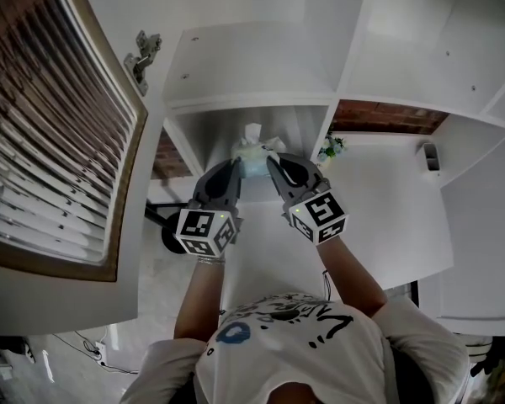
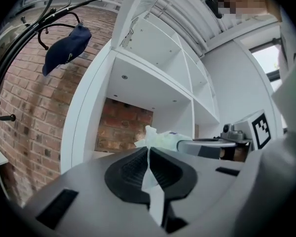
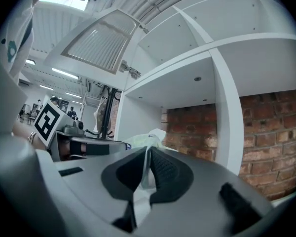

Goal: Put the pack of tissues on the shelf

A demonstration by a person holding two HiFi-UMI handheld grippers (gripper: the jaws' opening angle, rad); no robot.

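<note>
White shelf (image 1: 252, 66) ahead: left gripper (image 1: 235, 166), right gripper (image 1: 274, 162) pinch tissues (image 1: 255, 148) (print unreadable).

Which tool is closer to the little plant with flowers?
Right. The right tool is just left of the plant; the left tool is farther left, across the pack of tissues both grip.

A dark blue cap (image 2: 66, 47) hangs on a black coat rack (image 2: 74, 6) against a brick wall (image 2: 24, 117)

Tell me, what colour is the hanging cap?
Dark blue; the cap shows best in the left gripper view.
</note>
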